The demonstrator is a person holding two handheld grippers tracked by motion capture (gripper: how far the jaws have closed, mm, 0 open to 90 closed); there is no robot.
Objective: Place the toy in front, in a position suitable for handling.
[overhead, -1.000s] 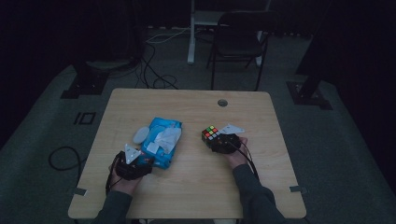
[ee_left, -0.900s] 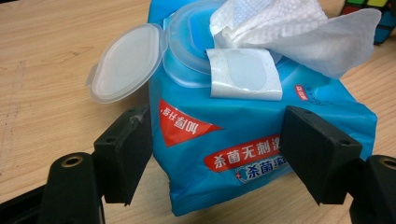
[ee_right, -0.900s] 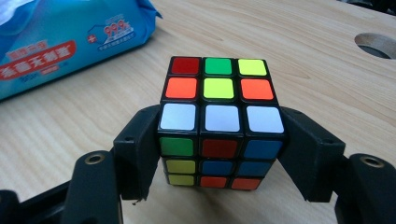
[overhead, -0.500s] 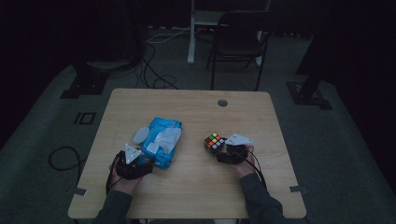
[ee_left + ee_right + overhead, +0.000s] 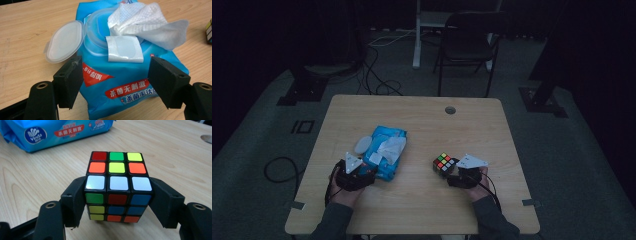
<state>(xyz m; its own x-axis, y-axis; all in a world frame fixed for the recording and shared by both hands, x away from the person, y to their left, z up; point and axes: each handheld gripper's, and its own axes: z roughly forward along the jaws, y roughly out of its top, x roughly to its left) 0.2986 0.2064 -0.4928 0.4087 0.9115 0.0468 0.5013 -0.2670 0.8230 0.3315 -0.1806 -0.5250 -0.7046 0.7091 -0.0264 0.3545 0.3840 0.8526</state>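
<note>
Two handheld grippers at a wooden table: one clamps a puzzle cube, the other stands spread at a pack of wet wipes.

The right gripper (image 5: 451, 171) holds the puzzle cube (image 5: 117, 185) between its two black jaws, which press against the cube's left and right sides; the cube sits on the table (image 5: 422, 120) toward its near right part, scrambled, with a row of white squares along its near top edge. The left gripper (image 5: 116, 82) has its jaws spread wide, one on each side of the near end of the blue wipes pack (image 5: 120, 82), touching nothing that can be made out. The pack lies flat on the table's near left part, its round plastic lid (image 5: 65, 40) flipped open to the side, a white wipe (image 5: 147, 22) pulled up out of the opening and a peeled seal sticker (image 5: 124, 48) folded back below it. Cube and pack lie well apart.
</note>
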